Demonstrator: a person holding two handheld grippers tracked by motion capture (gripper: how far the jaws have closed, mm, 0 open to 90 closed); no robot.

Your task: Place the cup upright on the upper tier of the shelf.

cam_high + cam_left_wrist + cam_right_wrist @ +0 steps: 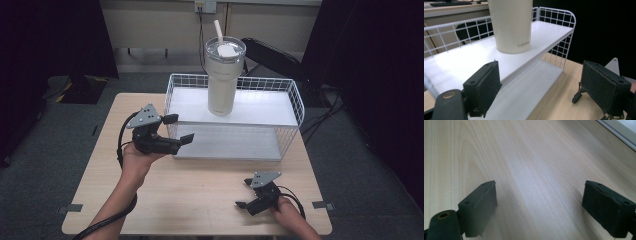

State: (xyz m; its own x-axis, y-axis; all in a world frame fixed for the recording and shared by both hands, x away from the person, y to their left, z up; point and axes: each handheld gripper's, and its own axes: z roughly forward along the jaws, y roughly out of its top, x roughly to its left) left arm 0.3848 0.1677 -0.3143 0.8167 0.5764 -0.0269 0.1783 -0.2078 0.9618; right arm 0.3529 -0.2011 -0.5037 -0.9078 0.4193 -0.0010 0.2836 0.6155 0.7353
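Item: cream tumbler (223,80), tall, with clear lid and pale straw; upright on the upper shelf of a white wire rack (295,97), near the shelf's middle. In the left gripper view its lower body (511,25) stands on the white shelf board, with grey lettering low on its wall (too small to read with confidence).

Rack: two white boards, upper one set back, lower one nearer the person; wire walls at left, right and far sides. It sits on the far half of the wooden bench (200,195).

Left tool (175,131): held in the person's left hand (132,157) at the rack's near-left corner, raised above the bench, jaws spread wide with nothing between them. One jaw lies by the upper shelf's edge, the other by the lower board; the tumbler is farther off, apart from both.

Right tool (246,192): held low at the near right of the bench, well apart from the rack, jaws likewise released and empty. In the right gripper view, bare wood grain runs between the pads (480,207).
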